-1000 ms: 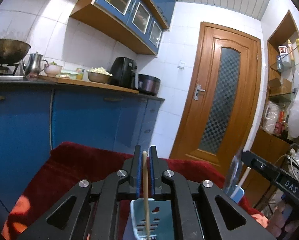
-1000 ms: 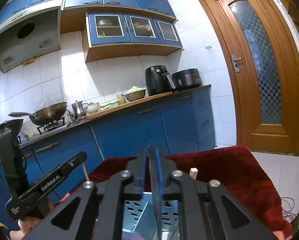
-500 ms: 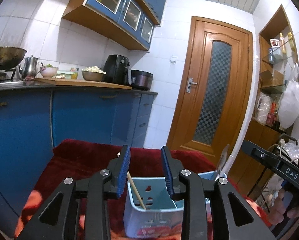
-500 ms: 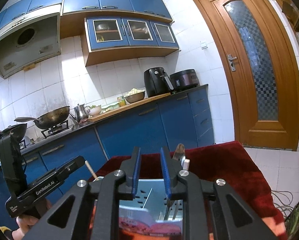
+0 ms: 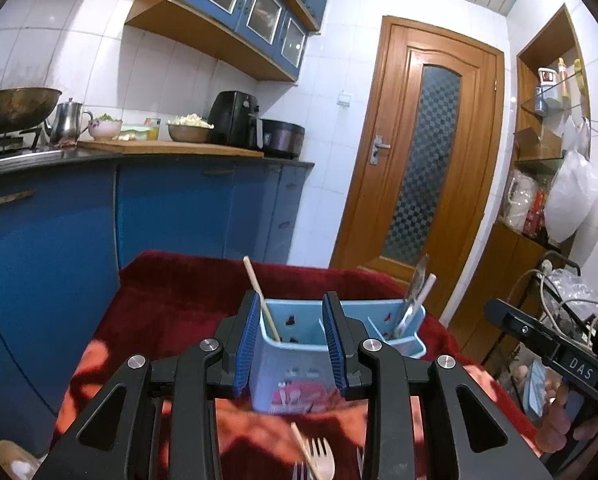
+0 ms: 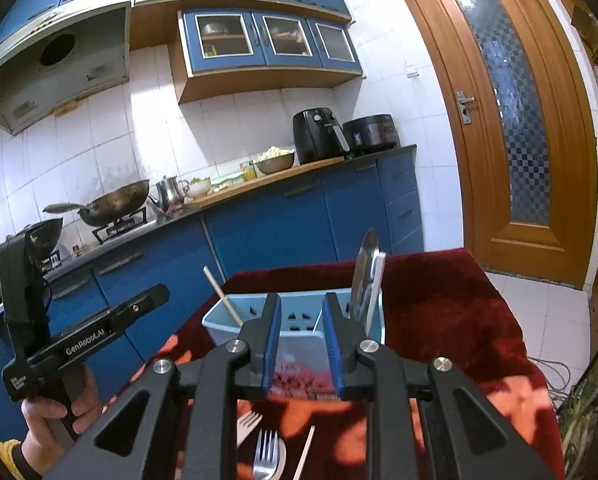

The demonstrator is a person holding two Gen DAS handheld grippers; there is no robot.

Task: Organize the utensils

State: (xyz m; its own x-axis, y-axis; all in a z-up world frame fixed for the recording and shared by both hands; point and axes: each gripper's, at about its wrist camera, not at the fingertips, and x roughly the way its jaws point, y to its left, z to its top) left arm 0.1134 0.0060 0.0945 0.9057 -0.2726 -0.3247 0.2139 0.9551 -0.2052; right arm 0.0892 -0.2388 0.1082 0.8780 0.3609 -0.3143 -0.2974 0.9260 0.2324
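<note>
So the light-blue utensil caddy sits on the red cloth, dead centre at about 6 o'clock in both views. The left gripper has its jaws spread with nothing pinched, and they've just been opening. The right gripper is parted too, also empty, having opened a bit. A wooden chopstick leans in the caddy's left compartment, and a knife stands at 1 o'clock. Only the right wrist view shows the range hood and the hand holding the left gripper. Only the left wrist view catches the shelf at 3 o'clock. Loose forks lie nearest the camera.
</note>
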